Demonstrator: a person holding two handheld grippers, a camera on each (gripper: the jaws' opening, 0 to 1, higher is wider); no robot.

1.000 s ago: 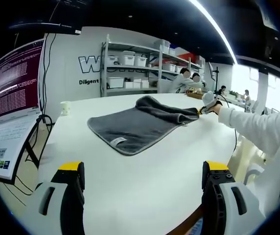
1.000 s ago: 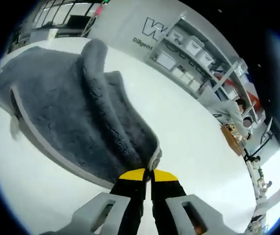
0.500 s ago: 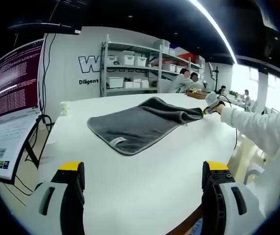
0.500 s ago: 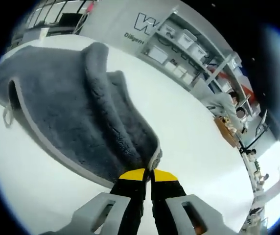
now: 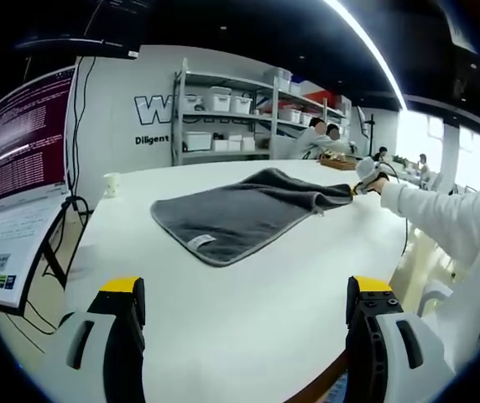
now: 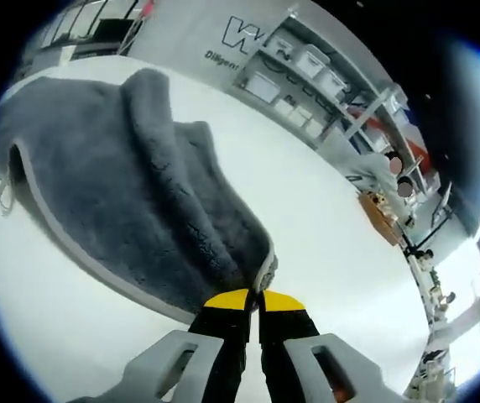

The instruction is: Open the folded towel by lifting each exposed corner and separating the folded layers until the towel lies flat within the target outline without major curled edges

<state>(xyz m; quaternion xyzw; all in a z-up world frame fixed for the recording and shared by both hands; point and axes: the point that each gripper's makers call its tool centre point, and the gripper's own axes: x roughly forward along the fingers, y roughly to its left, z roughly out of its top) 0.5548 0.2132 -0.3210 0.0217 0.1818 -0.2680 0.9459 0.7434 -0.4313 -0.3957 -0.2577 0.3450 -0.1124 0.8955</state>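
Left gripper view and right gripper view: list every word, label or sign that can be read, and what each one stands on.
"W": large outlined letter on the wall sign, the rest hidden by the shelving; it also shows on the wall in the right gripper view.
"Diligent": small line under it, cut off by the shelving.
Monitor: rows of text, too small to read.
Towel tag: no legible print.
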